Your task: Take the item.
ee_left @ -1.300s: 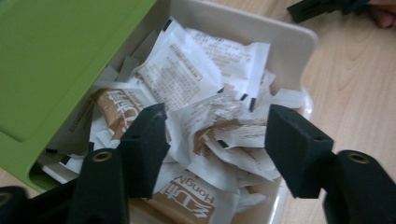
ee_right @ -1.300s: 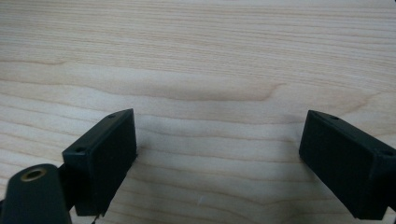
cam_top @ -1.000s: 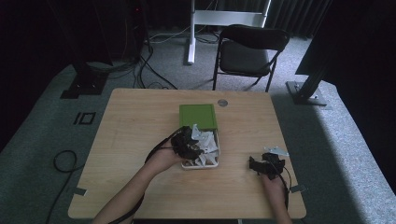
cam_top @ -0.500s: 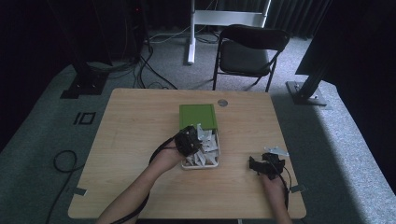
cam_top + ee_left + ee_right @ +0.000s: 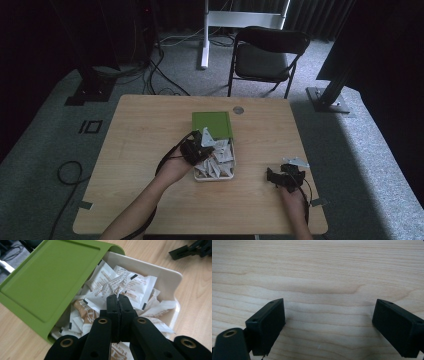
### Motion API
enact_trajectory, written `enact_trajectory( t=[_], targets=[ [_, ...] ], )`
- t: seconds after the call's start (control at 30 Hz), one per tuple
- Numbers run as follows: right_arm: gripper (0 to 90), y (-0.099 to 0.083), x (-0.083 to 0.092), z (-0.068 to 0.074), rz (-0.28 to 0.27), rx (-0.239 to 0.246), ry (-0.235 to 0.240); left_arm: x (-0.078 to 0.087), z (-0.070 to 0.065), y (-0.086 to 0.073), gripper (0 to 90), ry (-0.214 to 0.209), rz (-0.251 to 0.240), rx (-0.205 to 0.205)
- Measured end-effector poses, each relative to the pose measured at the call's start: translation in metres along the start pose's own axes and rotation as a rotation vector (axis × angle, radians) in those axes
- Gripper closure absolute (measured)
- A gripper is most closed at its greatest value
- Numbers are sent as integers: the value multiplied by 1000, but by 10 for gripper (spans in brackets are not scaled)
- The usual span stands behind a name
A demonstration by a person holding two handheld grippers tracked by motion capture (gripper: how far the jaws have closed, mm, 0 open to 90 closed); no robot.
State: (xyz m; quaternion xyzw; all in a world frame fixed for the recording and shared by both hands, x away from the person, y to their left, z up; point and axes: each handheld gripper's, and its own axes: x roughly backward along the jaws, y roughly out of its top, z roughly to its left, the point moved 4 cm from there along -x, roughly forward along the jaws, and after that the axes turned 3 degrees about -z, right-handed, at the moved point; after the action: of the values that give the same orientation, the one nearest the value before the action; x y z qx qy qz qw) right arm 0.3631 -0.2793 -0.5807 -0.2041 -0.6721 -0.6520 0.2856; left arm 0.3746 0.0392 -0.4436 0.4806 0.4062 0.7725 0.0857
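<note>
Wooden bench [image 5: 150, 150], pale and broad, carrying everything here. Dark folding chair [image 5: 270, 55] beyond its far edge, on grey carpet. Green lid [image 5: 212, 124] lying flat near the middle of the bench, its near end over the far end of a white tray [image 5: 235, 167]; in the left claw view, lid [image 5: 50, 282] tilted across the tray's far corner, tray wall [image 5: 172, 277] bare on the other side. Tray heaped with white and brown sachets [image 5: 220, 160], piled loosely and overlapping.

Left claw [image 5: 196, 147] at the near-left side of the tray, forearm reaching in from the bottom edge. Seen along its own jaws [image 5: 119, 296]: jaws just closed, pressed together, pinching the edge of one white sachet [image 5: 117, 282] with brown print and a black mark at the corner. Pinched sachet crumpled and raised a little above the heap, the rest of the pile [image 5: 140, 287] lying beneath it in the tray.

Right claw [image 5: 286, 177] resting low near the right near corner of the bench, well apart from the tray, hand behind it. Seen along its own jaws [image 5: 329, 325]: jaws wide apart, nothing between them, bare wood grain [image 5: 317, 270] beneath.

Small round grommet [image 5: 238, 109] set in the bench just beyond the lid.
</note>
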Motion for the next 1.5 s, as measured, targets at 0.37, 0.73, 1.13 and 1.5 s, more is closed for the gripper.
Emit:
enact_trajectory(
  t=[0.37,0.73,1.13,1.5],
  targets=[
    [109,0,0,0,1,-1,0,35,12,-6,900,25,-65,30],
    [109,0,0,0,1,-1,0,63,32,-24,900,60,-109,93],
    [109,0,0,0,-1,-3,-3,73,49,-68,900,109,-143,182],
    [109,0,0,0,0,-3,-3,62,66,-123,900,153,-117,278]
  ],
)
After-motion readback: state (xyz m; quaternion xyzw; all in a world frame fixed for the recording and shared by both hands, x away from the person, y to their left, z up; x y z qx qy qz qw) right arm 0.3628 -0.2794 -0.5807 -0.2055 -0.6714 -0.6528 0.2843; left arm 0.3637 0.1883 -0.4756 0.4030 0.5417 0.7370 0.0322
